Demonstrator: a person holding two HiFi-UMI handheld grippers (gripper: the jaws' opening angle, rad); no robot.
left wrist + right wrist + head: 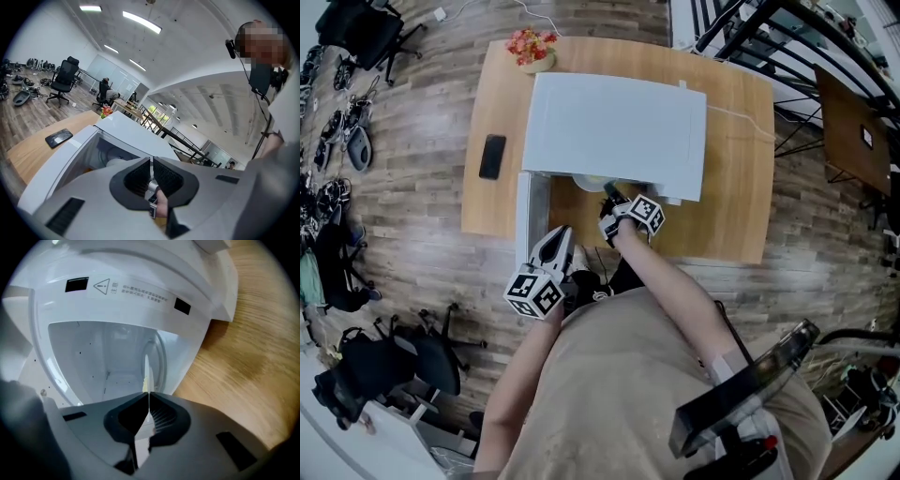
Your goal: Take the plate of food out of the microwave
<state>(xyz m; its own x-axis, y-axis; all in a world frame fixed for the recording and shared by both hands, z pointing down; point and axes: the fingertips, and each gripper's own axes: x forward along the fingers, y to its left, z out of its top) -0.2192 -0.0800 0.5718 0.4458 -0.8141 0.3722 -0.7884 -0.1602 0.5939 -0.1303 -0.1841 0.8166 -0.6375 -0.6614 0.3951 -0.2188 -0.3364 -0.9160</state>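
My left gripper [558, 236] is clenched on nothing by the door [525, 216]. My right gripper [148, 397] pinches the rim of the plate [146, 373] at the front edge of the microwave [614, 131]. That thin pinch may slip, I think, and the plate could tip.

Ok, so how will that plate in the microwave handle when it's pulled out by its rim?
Probably stiff: the plate shows a thin, straight white edge. Held only at the rim by the right tongs, it may tip under its own weight. The smooth edge looks slippery, and likely breakable if dropped.
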